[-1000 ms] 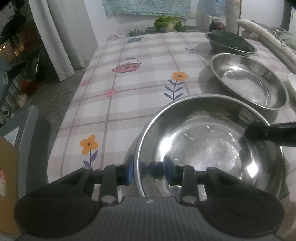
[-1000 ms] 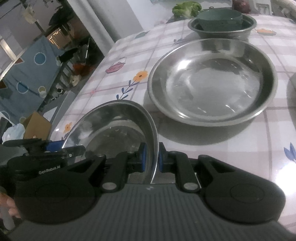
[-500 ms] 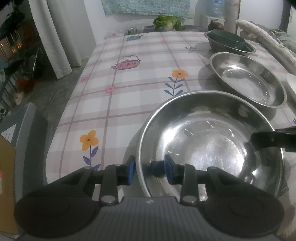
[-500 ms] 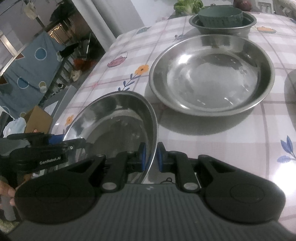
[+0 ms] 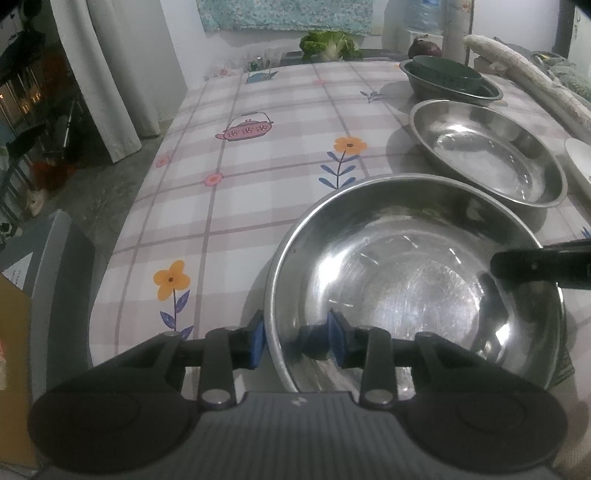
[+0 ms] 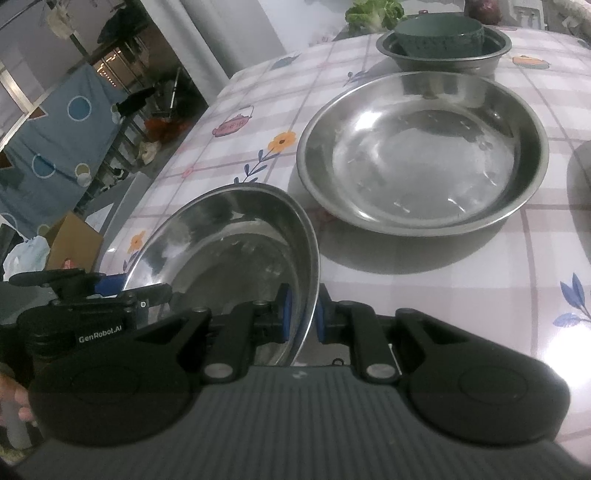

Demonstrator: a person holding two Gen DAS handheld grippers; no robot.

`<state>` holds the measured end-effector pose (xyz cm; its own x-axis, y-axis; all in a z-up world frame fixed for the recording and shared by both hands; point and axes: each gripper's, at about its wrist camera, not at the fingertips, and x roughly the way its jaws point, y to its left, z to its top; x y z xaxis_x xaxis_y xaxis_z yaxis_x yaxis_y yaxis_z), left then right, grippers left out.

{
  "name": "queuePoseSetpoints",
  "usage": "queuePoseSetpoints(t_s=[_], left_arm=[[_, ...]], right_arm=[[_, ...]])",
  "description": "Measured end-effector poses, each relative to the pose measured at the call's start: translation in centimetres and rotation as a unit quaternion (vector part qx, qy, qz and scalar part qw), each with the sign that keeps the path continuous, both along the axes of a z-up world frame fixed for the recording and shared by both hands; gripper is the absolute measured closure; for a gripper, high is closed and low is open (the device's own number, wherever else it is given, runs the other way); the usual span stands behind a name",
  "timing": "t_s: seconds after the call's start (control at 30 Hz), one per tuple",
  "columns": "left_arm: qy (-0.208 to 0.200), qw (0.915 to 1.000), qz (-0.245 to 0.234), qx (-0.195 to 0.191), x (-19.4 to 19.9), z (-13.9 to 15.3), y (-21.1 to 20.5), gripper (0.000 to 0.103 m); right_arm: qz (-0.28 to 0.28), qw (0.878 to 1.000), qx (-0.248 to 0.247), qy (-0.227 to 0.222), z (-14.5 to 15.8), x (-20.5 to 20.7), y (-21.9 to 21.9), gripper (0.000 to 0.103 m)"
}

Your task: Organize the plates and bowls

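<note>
Shiny round steel bowl (image 5: 413, 280) near table edge, right gripper (image 6: 303, 317) clamped on its thin rim, left gripper (image 5: 297, 339) jaws just widened, straddling opposite rim loosely, wider steel pan (image 6: 421, 147) beyond, glossy floral tablecloth (image 5: 258, 166).

White dish (image 5: 580, 162) is getting cut off by the left-wrist view's right edge. Green bowl (image 6: 439, 31) is hiding the far steel bowl's (image 6: 495, 55) inside. Person's fingers (image 6: 14, 402) are showing only partly.
</note>
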<state>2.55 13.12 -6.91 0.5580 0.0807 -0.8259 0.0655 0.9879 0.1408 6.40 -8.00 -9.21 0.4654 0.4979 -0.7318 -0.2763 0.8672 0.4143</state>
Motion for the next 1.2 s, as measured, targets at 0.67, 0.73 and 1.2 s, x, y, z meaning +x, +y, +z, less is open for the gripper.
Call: queuePoseSetpoints(t_s=[0.67,0.73,1.2], left_arm=[[-0.008,0.9998,0.013,0.010,-0.1,0.9,-0.3,0.066],[-0.008,0.9998,0.013,0.010,-0.1,0.9,-0.3,0.066],[-0.016,0.9997,0.015,0.013,-0.5,1.6,-0.5,0.066]], right_arm=[[0.001,1.000,-0.004,-0.007,0.7,-0.2,0.5,0.088],[0.002,1.000,-0.004,-0.009,0.9,-0.2,0.6,0.088],[0.003,1.000,0.000,-0.016,1.3,-0.4,0.3,0.088]])
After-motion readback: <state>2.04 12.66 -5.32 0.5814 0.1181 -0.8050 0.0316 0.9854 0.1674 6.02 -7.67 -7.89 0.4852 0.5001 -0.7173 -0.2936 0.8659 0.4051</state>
